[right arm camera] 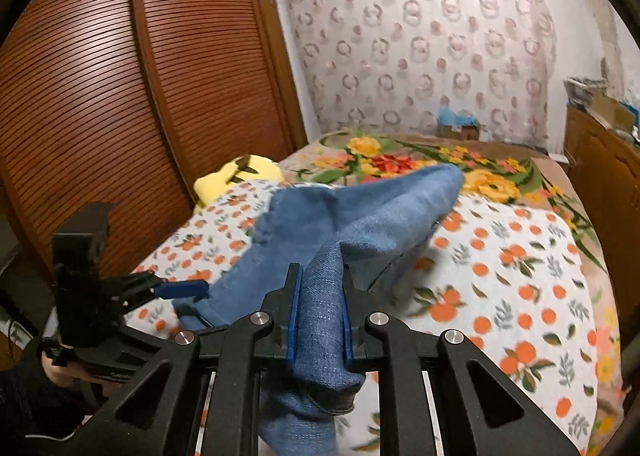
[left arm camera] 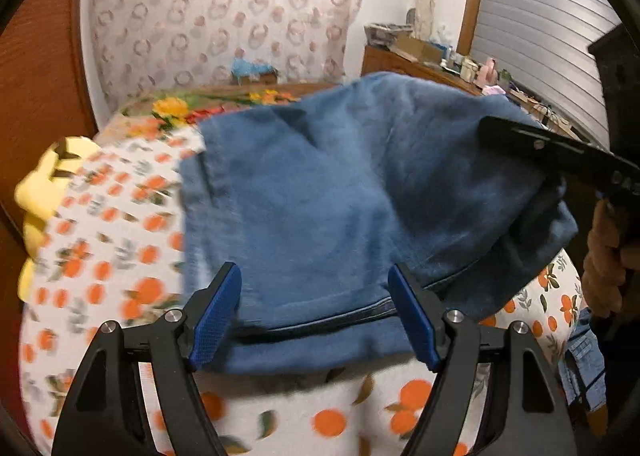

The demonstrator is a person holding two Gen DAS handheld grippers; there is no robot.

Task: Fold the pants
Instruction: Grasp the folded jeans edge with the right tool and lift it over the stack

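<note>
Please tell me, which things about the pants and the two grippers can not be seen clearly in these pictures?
- Pants, left wrist view: motion blur; waistband and leg ends not identifiable.
- Pants, right wrist view: the bunch drops out of frame below the right gripper.
- Left gripper: jaws wide apart; whether the pads touch the denim is unclear.
- Bed cover: the part under the pants is hidden.

no readable text, labels or numbers anywhere
</note>
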